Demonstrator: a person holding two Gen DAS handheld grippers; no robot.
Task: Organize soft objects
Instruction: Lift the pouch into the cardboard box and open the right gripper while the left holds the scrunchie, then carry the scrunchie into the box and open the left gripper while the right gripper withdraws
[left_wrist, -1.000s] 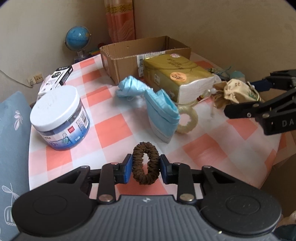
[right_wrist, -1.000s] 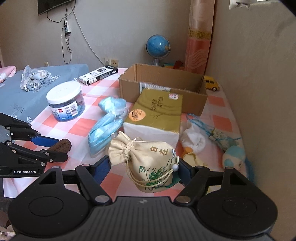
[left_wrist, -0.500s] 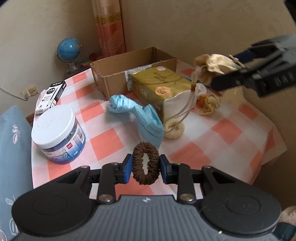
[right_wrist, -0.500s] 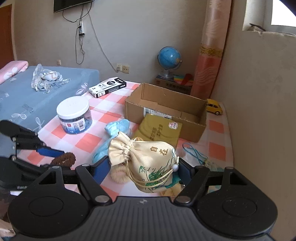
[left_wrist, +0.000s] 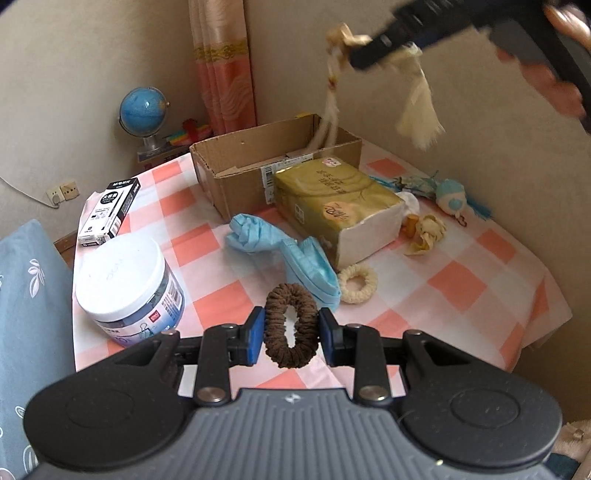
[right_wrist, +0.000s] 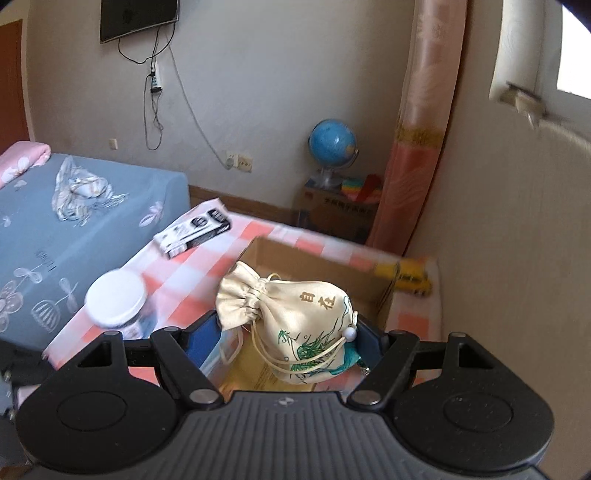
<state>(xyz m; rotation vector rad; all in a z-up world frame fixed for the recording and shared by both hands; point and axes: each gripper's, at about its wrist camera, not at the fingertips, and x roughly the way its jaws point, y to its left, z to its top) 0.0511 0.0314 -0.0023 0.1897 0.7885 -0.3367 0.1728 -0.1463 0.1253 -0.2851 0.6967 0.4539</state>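
While the left gripper (left_wrist: 291, 334) pinched the brown scrunchie (left_wrist: 291, 325) low over the table (left_wrist: 454, 284), the right gripper (right_wrist: 290, 332), jaws wide around the cream drawstring pouch (right_wrist: 295, 317), would do best to release only once squarely above the cardboard box (right_wrist: 325, 269).

We hold our left gripper (left_wrist: 291, 334) angled down, its blue pads (left_wrist: 256, 336) pressed on a brown hair tie (left_wrist: 291, 325). Our right gripper (right_wrist: 286, 332), raised high, clamps a cream drawstring pouch (right_wrist: 295, 321).

Tissue pack (left_wrist: 334, 206) blocks the cardboard box's (left_wrist: 236, 173) near wall.
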